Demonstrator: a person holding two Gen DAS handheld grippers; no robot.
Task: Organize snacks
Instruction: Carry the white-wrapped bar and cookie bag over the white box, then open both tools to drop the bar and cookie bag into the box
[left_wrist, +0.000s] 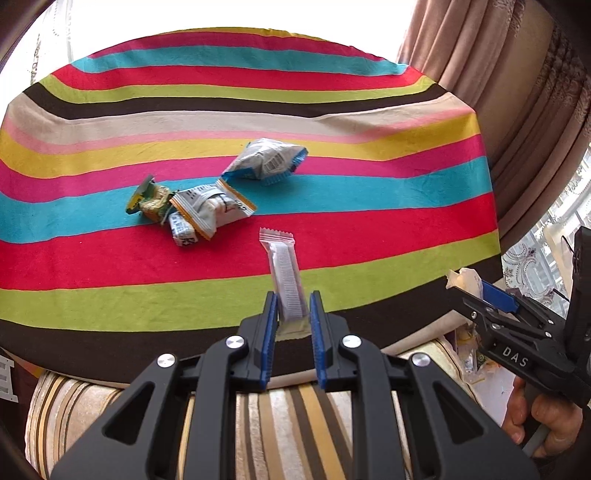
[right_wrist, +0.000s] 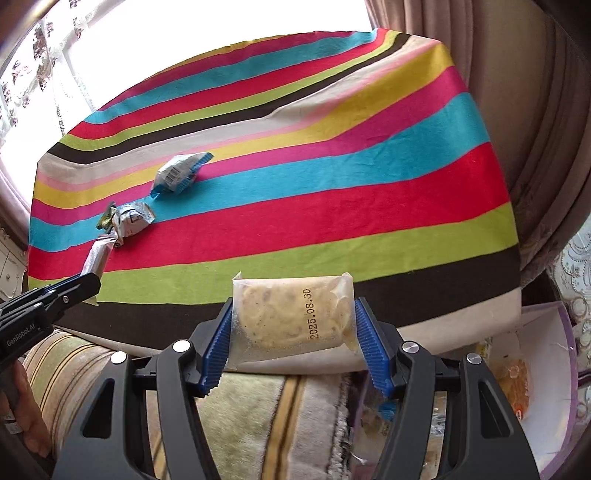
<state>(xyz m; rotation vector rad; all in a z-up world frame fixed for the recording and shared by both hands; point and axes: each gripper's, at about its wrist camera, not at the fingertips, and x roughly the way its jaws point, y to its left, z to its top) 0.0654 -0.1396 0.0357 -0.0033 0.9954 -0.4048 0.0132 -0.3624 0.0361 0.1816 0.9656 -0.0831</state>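
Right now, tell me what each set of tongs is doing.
Left tongs: shut on a thin snack stick.
Right tongs: shut on a clear packet with a printed date.

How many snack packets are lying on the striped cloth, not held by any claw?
4, perhaps more hidden. A silver-blue packet lies farthest. Nearer, to its left, three touch in a cluster: a white-orange packet, a green-yellow packet on its left, and a small white packet partly beneath.
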